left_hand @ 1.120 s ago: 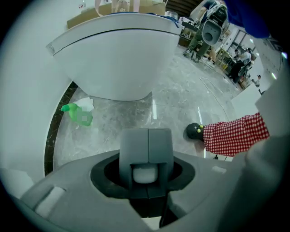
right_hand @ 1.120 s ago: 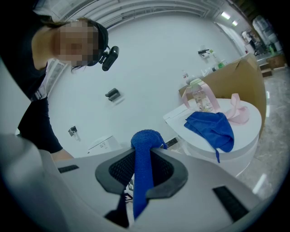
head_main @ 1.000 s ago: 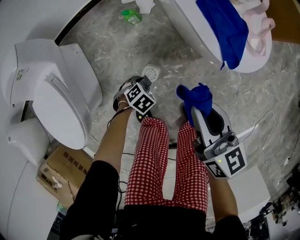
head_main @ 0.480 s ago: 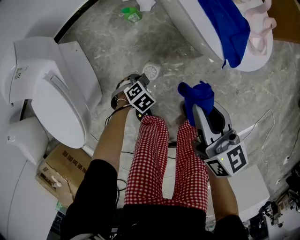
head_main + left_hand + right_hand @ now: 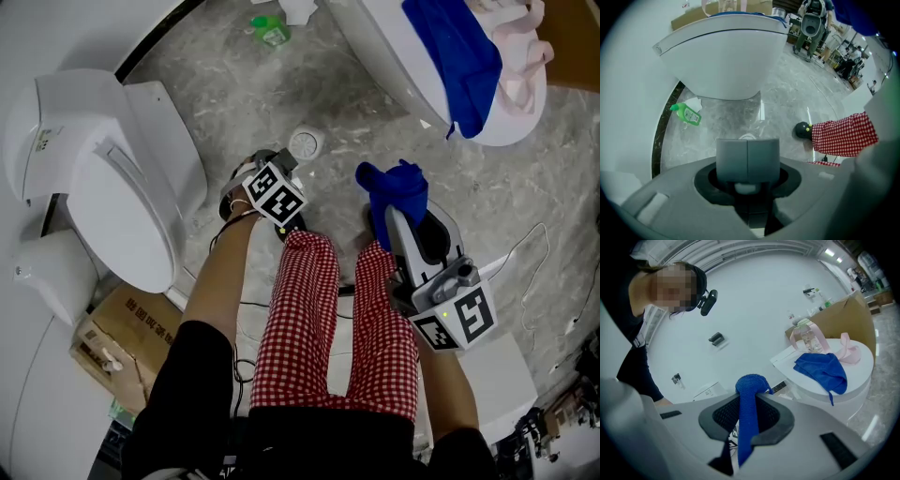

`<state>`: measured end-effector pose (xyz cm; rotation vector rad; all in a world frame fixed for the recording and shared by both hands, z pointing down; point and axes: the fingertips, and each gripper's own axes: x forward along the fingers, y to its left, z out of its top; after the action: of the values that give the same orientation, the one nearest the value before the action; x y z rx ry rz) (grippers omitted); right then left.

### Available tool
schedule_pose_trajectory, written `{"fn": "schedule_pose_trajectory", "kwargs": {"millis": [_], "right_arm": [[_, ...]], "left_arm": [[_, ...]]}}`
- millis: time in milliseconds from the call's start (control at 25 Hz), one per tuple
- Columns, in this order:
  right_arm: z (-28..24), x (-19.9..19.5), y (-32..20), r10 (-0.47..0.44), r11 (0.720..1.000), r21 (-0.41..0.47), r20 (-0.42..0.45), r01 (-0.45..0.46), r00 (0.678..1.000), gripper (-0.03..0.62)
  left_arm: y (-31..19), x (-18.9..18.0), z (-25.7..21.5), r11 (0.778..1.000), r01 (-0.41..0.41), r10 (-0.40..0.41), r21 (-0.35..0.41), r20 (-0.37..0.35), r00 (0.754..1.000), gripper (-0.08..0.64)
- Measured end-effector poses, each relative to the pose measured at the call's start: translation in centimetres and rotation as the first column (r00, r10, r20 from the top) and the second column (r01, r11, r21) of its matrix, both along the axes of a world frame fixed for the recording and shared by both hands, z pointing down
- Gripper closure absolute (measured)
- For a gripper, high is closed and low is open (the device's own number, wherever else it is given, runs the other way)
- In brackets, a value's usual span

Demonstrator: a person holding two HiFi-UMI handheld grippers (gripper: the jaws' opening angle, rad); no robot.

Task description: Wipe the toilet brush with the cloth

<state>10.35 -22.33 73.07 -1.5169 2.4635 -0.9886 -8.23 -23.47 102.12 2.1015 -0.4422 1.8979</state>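
Observation:
My right gripper (image 5: 389, 211) is shut on a blue cloth (image 5: 394, 187), held in front of the person's right leg. In the right gripper view the cloth (image 5: 750, 385) runs up between the jaws and bunches above them, and that gripper (image 5: 750, 397) points about level. My left gripper (image 5: 267, 173) hangs beside the left leg and points straight down at the floor. Its two grey pads (image 5: 732, 159) meet along a centre seam. A small white piece (image 5: 746, 189) shows just under them; what it is I cannot tell. No toilet brush is clearly visible in any view.
A white toilet (image 5: 122, 178) stands at the left, with a cardboard box (image 5: 112, 337) beside it. A second white fixture (image 5: 394, 56) at the top carries another blue cloth (image 5: 459, 56). On the marble floor are a white round disc (image 5: 307, 143), a green bottle (image 5: 270, 30) and a cable (image 5: 525, 262).

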Motion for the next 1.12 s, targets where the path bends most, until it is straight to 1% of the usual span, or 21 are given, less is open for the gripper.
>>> {"fn": "schedule_pose_trajectory", "kwargs": {"millis": [240,320,440,680,840,960,1120], "right_arm": [[-1.0,-0.7,0.0,-0.022,1.0,0.013,0.0,0.022,1.0,0.528],[-1.2,-0.9,0.0,-0.03,0.999,0.017,-0.001,0.03,1.0,0.528],[-1.6,-1.2,-0.1,-0.039,0.999,0.023,0.002,0.039,0.999,0.528],[-2.6,-2.3,0.1,-0.075,0.996,0.047,0.003,0.075,0.997,0.528],[-3.1,-2.6,0.2,-0.07,0.997,0.046,0.018,0.069,0.997,0.528],[-3.6,-2.9,0.3,-0.074,0.996,0.046,0.024,0.073,0.997,0.528],[-4.2,-3.5,0.2,-0.086,0.995,0.053,0.026,0.084,0.996,0.528]], "left_arm": [[0.4,-0.7,-1.2,0.999,0.041,-0.041,0.005,-0.011,0.999,0.4],[0.5,-0.9,-1.5,0.998,0.066,-0.066,0.012,-0.013,0.998,0.4],[0.7,-1.3,-2.0,0.993,0.117,-0.117,0.017,-0.02,0.993,0.4],[1.3,-2.1,-3.2,0.986,0.169,-0.168,0.017,-0.036,0.985,0.4],[1.4,-2.5,-4.1,0.977,0.212,-0.21,0.029,-0.056,0.976,0.4],[1.9,-3.1,-4.7,0.975,0.217,-0.215,0.042,-0.057,0.975,0.4],[2.5,-3.9,-5.5,0.974,0.224,-0.222,0.041,-0.057,0.973,0.4]]}}
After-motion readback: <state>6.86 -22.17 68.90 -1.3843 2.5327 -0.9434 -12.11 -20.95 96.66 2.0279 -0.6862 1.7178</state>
